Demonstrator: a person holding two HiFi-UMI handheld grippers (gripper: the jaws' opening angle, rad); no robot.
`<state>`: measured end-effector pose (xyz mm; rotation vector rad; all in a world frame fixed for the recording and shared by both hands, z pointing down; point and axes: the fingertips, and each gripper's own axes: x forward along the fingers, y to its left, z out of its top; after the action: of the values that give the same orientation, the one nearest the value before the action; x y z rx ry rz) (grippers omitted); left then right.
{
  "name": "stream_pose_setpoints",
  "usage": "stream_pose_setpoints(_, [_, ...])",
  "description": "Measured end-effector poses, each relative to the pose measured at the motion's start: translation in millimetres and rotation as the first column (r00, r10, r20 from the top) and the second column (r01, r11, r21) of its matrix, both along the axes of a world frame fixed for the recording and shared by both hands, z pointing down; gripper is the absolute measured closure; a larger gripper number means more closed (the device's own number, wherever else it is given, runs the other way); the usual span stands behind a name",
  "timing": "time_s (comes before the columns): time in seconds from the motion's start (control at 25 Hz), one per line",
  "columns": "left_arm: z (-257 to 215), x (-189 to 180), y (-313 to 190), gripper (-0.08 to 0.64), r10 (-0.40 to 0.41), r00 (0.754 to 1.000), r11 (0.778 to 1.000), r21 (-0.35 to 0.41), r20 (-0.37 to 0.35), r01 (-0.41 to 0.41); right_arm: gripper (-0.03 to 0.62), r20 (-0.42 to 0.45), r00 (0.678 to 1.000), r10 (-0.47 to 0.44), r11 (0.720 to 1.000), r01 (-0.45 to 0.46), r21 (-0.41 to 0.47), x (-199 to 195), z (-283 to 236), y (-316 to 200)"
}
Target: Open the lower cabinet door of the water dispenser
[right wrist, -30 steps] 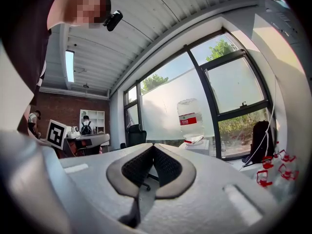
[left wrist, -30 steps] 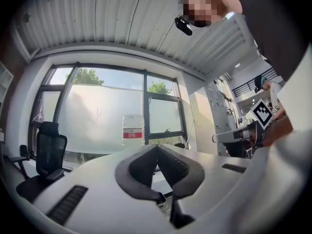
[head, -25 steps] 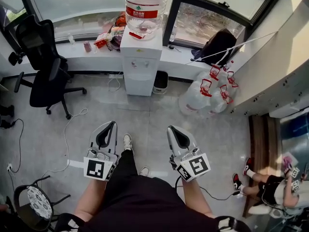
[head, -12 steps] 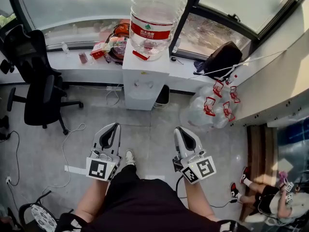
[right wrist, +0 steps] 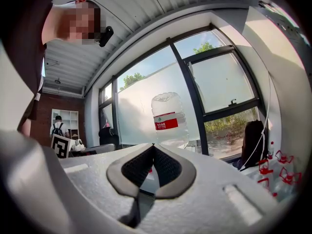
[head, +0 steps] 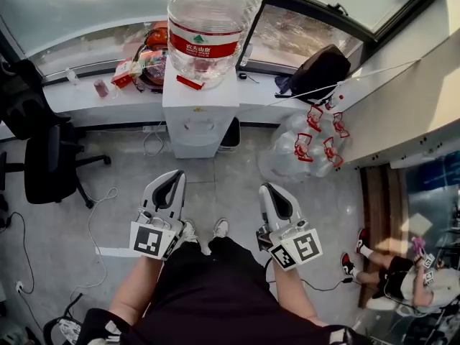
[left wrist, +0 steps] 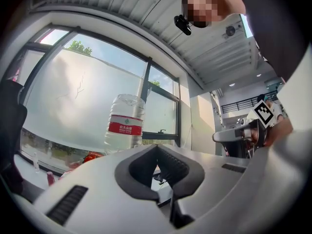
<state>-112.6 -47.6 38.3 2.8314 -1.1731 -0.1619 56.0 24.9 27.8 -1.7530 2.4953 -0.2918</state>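
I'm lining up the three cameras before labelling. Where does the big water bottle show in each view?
Head view: water bottle at top centre, on the dispenser.
Left gripper view: left of centre, above the closed jaws.
Right gripper view: near centre, just above the closed jaws.
Shared landmark: the dark window post, just right of the bottle.

Office — swivel chair (head: 43,167), water dispenser (head: 198,117), spare jugs (head: 298,153) under windows.
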Motion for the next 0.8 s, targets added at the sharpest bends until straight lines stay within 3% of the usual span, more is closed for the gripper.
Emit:
stream_pose_setpoints(0.28, [-19,20,-13,0.551,-0.044,0.999,0.998,0.051,0.002,0.044,0.589,0.060,0.996,-0.066,0.997,0.064,0.032,21,-11,-30])
stream_pose_setpoints(0.8, [-3,23,-32,0.551,-0.150,0.986,0.988,0.041,0.069,0.148,0.589,-0.023,0.979,-0.202,0.979,0.202,-0.008,31,14,-76])
